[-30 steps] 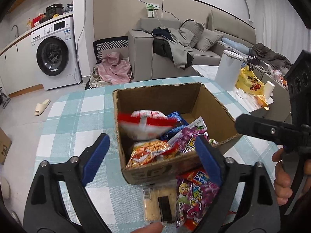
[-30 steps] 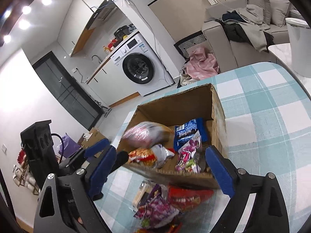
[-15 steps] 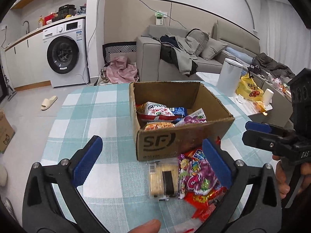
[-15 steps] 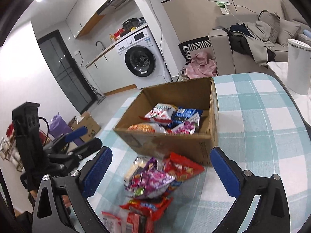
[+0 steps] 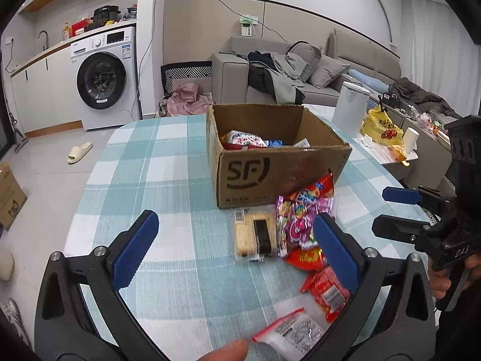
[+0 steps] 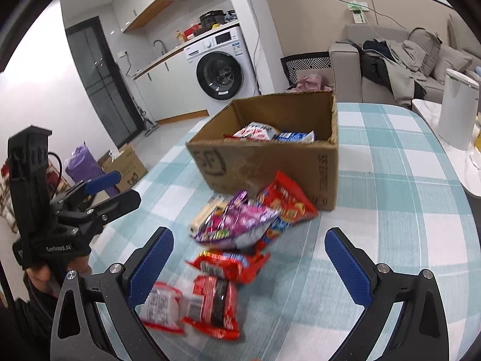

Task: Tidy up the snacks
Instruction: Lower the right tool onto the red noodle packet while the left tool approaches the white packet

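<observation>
where the checked teal-and-white cloth covers the round table [image 5: 168, 180], a corrugated cardboard box [image 5: 270, 177] stands open-topped with crinkly packets inside. glossy foil snack bags [image 6: 237, 219] lie heaped flat just before it, a pale rectangular cracker pack [image 5: 255, 236] pointing lengthwise at the box. the left gripper [image 5: 234, 246] and right gripper [image 6: 249, 264] have just spread fully, holding nothing.

Matt cardboard box [image 5: 279, 168], glossy foil snack packets [image 6: 237, 222].
</observation>
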A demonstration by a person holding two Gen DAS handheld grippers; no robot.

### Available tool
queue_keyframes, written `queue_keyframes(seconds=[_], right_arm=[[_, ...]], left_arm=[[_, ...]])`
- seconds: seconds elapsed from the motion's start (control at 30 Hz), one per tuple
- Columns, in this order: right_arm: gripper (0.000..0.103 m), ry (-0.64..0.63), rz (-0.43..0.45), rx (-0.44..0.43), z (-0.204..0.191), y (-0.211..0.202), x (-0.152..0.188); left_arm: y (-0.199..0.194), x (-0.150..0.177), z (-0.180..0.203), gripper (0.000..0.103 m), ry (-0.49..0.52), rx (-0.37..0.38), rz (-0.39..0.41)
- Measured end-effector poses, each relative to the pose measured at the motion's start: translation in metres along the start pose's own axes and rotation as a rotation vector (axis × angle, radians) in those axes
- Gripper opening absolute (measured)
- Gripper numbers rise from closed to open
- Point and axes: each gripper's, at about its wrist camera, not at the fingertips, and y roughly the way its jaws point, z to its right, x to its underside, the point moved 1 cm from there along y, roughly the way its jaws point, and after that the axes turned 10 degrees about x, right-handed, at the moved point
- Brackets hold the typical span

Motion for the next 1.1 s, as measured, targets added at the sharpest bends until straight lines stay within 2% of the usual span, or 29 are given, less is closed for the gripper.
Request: queue_keyframes(seconds=[0.13, 0.3, 0.67, 1.1], right_arm=[[0.103, -0.019, 0.000, 0.026, -0.005, -0.001, 0.014], [0.103, -0.013, -0.011, 0.004, -0.008, -0.002, 0.027], [0.103, -0.015, -0.020, 0.055, -0.011, -0.002, 0.047], [0.102, -0.023, -0.126, 0.037, -0.018, 0.021, 0.070]], left_arm=[[-0.007, 0.014, 0.004, 0.102, 0.000, 0.001, 0.003], [-0.012, 0.029, 0.010, 0.102, -0.005, -0.003, 0.001], [-0.007, 0.058, 0.015, 0.102, -0.030, -0.006, -0.028], [-0.003, 0.084, 0.020, 0.102, -0.010, -0.009, -0.061]])
